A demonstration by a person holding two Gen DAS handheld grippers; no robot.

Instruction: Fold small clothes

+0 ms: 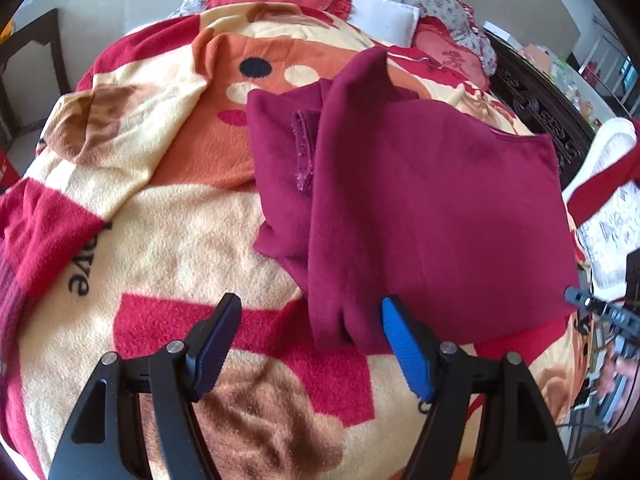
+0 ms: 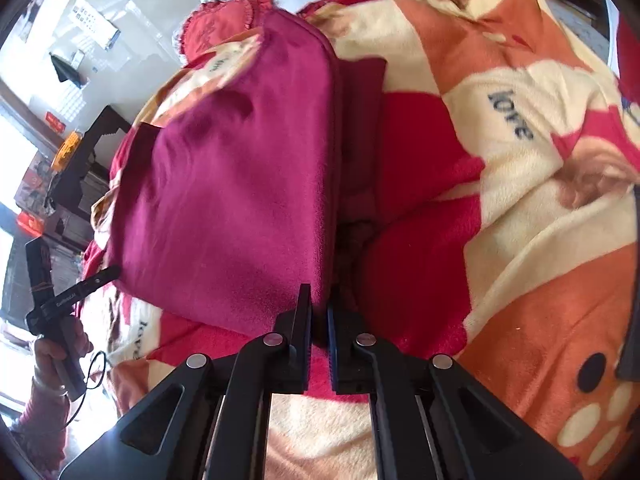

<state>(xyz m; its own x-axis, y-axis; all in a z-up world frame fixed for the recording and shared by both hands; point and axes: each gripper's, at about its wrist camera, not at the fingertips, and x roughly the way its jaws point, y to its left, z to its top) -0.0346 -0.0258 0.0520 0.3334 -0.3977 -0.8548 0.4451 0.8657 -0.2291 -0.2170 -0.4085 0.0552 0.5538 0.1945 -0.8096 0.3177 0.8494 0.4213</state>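
maroon garment (image 1: 432, 208), cartoon-print blanket (image 1: 168, 216) (red, cream)

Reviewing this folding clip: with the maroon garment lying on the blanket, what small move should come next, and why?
Probably close the left tongs on the maroon garment's near edge. They stand open with that edge beside the blue pad, while the right tongs are shut on the opposite near corner; both corners pinched would let the fold be lifted.

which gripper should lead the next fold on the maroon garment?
Probably right. The right gripper is shut on the maroon garment's near corner. The left gripper is open, one finger beside the hem, gripping nothing.
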